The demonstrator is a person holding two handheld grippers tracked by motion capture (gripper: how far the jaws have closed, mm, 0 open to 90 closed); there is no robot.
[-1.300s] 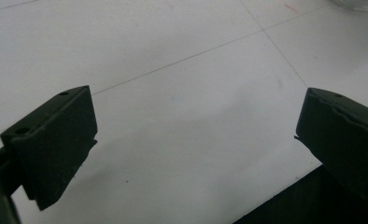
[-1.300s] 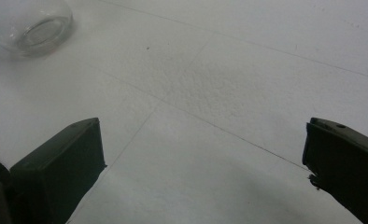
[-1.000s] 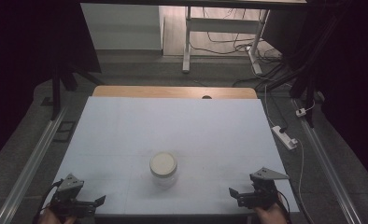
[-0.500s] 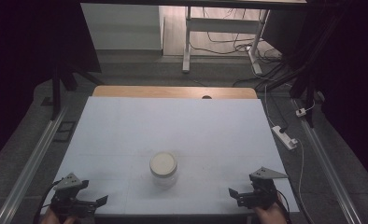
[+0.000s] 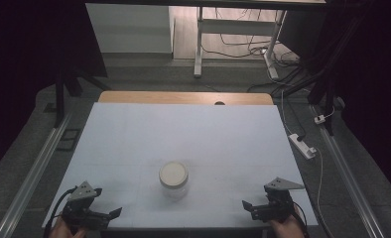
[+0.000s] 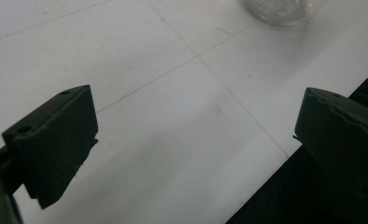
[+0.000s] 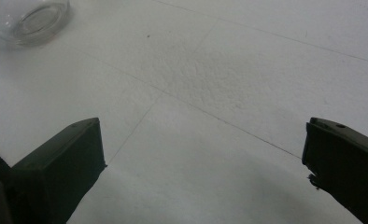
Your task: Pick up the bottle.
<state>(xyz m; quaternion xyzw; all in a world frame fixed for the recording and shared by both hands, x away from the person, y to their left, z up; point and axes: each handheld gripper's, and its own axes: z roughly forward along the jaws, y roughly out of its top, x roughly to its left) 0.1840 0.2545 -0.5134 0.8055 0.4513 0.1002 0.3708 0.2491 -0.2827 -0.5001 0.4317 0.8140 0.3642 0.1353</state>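
A clear glass jar (image 5: 173,179) with a pale lid stands upright on the white table (image 5: 183,134), near its front middle. Its base shows at the top of the left gripper view as the jar (image 6: 285,9), and at the top left of the right gripper view as the jar (image 7: 28,18). My left gripper (image 5: 109,214) rests at the table's front left corner, open, nothing between its jaws. At the front right, my right gripper (image 5: 250,206) is open and empty too. Both point inward toward the jar and are well apart from it.
The table's front edge runs just under both grippers. A wooden strip (image 5: 183,97) borders the far edge. On the floor to the right lies a white power strip (image 5: 301,145) with cables. Metal rails (image 5: 34,173) flank the table.
The left gripper has slid a little toward the front edge and turned slightly. The right gripper and the jar stayed put.
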